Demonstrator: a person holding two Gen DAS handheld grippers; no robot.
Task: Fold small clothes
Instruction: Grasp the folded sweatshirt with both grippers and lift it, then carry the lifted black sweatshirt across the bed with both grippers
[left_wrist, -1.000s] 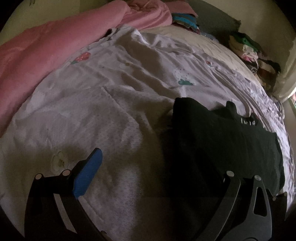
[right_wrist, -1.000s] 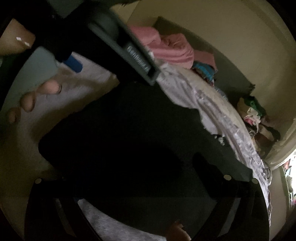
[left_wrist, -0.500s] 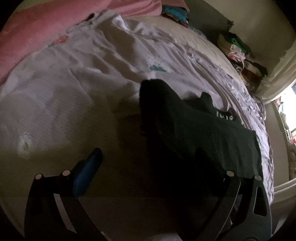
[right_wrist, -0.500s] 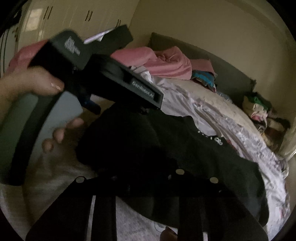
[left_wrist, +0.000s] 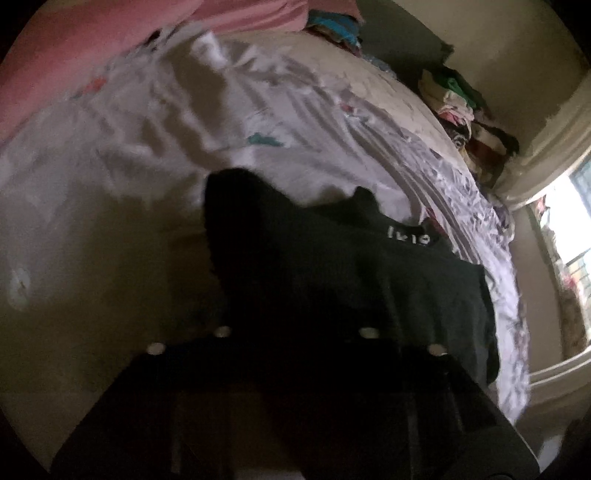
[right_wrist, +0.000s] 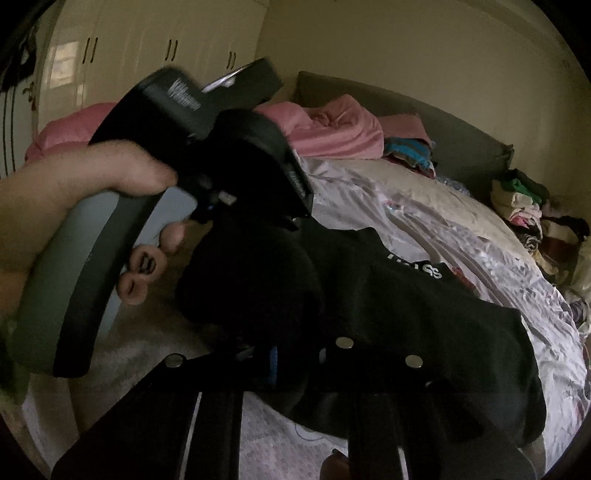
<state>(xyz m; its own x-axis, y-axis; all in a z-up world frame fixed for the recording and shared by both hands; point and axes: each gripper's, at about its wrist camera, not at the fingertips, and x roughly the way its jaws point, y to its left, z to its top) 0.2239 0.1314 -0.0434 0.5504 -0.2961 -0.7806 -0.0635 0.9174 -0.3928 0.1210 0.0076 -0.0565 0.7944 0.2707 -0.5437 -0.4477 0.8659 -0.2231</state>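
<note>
1. Left gripper (left_wrist: 295, 332): its jaws have just been closing, and they now stand drawn together on the near edge of the black garment (left_wrist: 406, 280). The cloth runs straight into the jaws, so this reads as a pinch on fabric.
2. Right gripper (right_wrist: 295, 354): its jaws are pressed close together on the same garment (right_wrist: 424, 325), on a bunched fold at the near edge. A blue pad shows against the cloth.
3. The two grips lie along one edge of the garment. Judged purpose: to hold that edge as a straight line, so it can be carried over the rest of the garment as a fold.
4. The garment's near edge is raised in both grips. The remainder trails away across the bed (right_wrist: 406, 206), lying on the pale sheet (left_wrist: 258, 122). White lettering shows near its far edge.
5. The left hand (right_wrist: 74, 192) is wrapped around the left gripper's handle, with the tool angled down toward the garment.
6. A pink blanket (right_wrist: 332, 129) lies heaped at the head of the bed, apart from the garment.
7. No container is in view. A loose clothes pile (left_wrist: 461, 99) sits at the far corner of the bed, with more coloured cloth beside the blanket. Whether these are already folded cannot be told.
8. Closet doors (right_wrist: 147, 48) stand behind the bed.
</note>
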